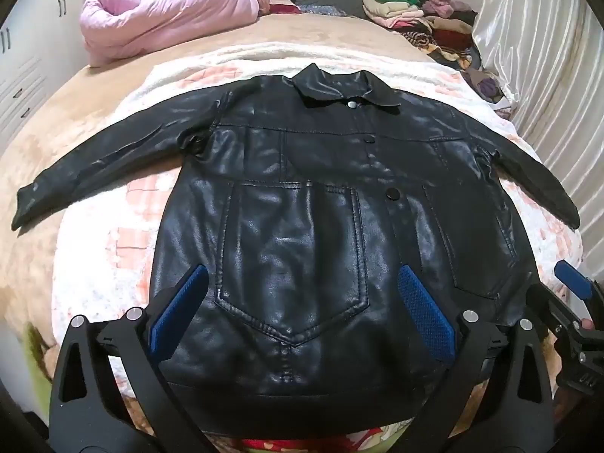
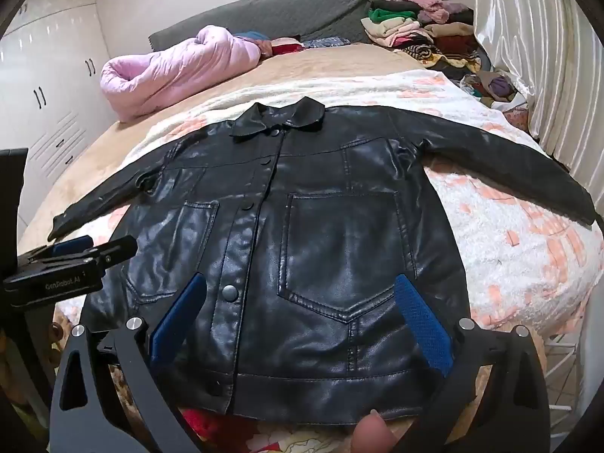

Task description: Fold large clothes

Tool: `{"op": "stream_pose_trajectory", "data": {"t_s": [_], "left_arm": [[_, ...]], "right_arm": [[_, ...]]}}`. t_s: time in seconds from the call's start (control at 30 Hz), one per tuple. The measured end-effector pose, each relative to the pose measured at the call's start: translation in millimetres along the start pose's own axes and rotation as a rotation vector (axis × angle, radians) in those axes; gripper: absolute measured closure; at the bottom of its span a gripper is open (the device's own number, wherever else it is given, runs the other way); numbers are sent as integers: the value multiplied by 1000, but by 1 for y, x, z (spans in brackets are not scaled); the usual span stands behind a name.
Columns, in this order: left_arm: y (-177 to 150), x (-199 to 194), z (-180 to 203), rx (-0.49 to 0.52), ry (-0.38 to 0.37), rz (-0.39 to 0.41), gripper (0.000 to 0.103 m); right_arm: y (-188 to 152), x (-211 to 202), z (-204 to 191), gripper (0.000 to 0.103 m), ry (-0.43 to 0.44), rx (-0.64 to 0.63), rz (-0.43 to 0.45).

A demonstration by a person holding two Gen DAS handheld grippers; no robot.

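A black leather jacket [image 1: 302, 196] lies flat and face up on the bed, buttoned, collar at the far side, both sleeves spread out sideways. It also shows in the right wrist view [image 2: 302, 234]. My left gripper [image 1: 300, 275] is open and empty, hovering above the jacket's left pocket near the hem. My right gripper [image 2: 300, 279] is open and empty above the right pocket near the hem. Each gripper shows at the edge of the other's view: the right one [image 1: 573, 302] and the left one [image 2: 71, 264].
A white and pink fleece blanket [image 1: 94, 264] lies under the jacket on a tan bedspread [image 1: 49, 143]. A rolled pink quilt [image 1: 166, 15] and a pile of folded clothes [image 1: 419, 19] sit at the far end. A white curtain [image 1: 547, 75] hangs on the right.
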State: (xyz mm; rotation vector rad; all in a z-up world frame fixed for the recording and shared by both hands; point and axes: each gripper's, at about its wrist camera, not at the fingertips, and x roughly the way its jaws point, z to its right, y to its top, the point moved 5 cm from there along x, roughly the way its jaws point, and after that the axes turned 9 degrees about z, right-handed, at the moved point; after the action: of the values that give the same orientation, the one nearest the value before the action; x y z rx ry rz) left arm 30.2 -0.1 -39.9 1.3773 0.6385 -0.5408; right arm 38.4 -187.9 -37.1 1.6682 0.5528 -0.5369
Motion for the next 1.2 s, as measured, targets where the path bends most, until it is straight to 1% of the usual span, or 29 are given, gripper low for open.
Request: {"op": "stream_pose_trajectory", "data": {"t_s": [0.27,0.37,0.43,0.53,1.2], "left_arm": [[1,-4,1,6,12,5,9],[1,-3,-1,1,-2,5,9],[0,-3,-1,-4,-3,9,9],[2,-2,0,-4,-4,10,9],[3,-8,0,4,-7,18,9]], "right_arm": [[0,-2,-5,4,2,-23,5],[-2,-4,-1,4,8,-22,9],[-2,-4,-9,4,3,-35,7],[-1,-4,-11,4,-1,-42,8],[0,-4,-11,4,6,-38,7]]}}
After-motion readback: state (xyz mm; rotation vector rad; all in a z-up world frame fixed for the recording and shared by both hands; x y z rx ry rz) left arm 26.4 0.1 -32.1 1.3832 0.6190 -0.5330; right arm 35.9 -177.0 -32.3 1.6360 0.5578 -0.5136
